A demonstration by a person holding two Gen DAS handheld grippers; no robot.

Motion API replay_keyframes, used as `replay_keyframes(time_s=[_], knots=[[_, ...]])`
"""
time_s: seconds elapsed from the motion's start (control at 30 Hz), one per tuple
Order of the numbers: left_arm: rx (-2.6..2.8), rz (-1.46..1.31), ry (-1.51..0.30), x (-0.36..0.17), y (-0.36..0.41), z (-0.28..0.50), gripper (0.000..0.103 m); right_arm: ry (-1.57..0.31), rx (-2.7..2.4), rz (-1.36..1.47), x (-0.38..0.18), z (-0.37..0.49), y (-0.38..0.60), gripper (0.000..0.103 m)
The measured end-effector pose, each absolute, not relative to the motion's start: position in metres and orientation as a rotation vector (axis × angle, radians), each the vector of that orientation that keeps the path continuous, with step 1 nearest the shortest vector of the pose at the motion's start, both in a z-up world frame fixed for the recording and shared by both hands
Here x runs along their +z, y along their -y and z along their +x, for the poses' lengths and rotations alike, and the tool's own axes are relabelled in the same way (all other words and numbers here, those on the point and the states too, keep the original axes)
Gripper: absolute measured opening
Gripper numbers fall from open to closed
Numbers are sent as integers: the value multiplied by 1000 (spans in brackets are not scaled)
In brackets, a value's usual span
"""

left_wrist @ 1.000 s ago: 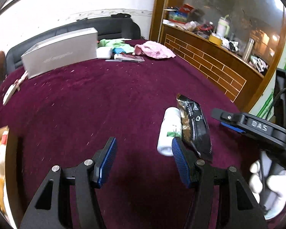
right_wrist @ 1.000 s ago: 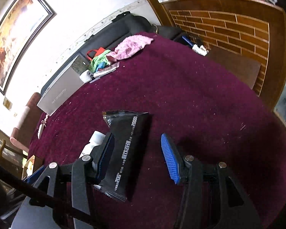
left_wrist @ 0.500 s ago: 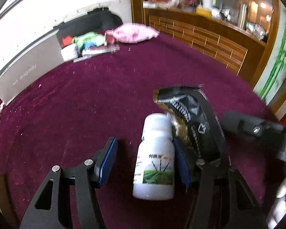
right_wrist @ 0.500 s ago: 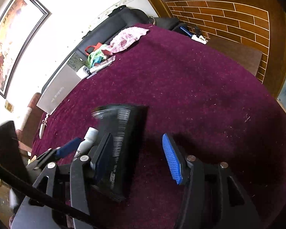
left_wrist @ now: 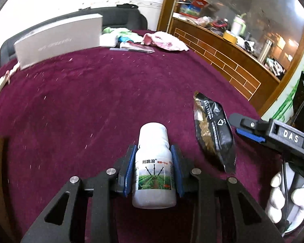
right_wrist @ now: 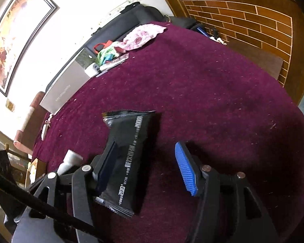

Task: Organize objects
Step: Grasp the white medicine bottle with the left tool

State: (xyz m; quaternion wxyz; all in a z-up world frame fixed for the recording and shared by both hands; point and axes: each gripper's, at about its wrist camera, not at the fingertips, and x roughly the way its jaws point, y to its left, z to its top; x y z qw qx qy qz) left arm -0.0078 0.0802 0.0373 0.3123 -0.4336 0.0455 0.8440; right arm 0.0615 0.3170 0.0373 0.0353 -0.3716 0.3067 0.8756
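Observation:
My left gripper (left_wrist: pixel 153 162) is shut on a white plastic bottle (left_wrist: pixel 154 172) with a green field label, its blue pads pressed on both sides of the body. A black snack packet (left_wrist: pixel 212 133) lies on the maroon tablecloth just right of the bottle. In the right wrist view the packet (right_wrist: pixel 127 158) lies between the jaws of my open right gripper (right_wrist: pixel 146 172), against the left finger; the right pad (right_wrist: pixel 185 172) stands apart from it. The bottle's cap (right_wrist: pixel 71 160) shows at the left.
A grey box (left_wrist: pixel 58 40), a pink cloth (left_wrist: pixel 166 42), green and white items (left_wrist: pixel 119 35) and a flat packet (left_wrist: pixel 135 48) lie at the table's far side. A cardboard box (right_wrist: pixel 33 170) sits off the left edge. A brick-patterned wooden counter (left_wrist: pixel 233 64) stands right.
My left gripper moved right to the white bottle and closed on it. My right gripper stayed open over the black packet, which shifted slightly.

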Motion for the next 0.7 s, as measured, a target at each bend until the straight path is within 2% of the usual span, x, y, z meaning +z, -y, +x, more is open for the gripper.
replay_keyframes(time_s=[0.1, 0.4, 0.7], knots=[[2228, -1154, -107, 36, -74, -3, 29, -884, 2684, -1142, 43, 61, -311, 62], [2221, -1129, -70, 43, -63, 9, 29, -709, 2648, -1249, 49, 41, -283, 63], [2218, -1165, -97, 35, -56, 11, 29, -630, 2610, -1329, 42, 26, -260, 63]])
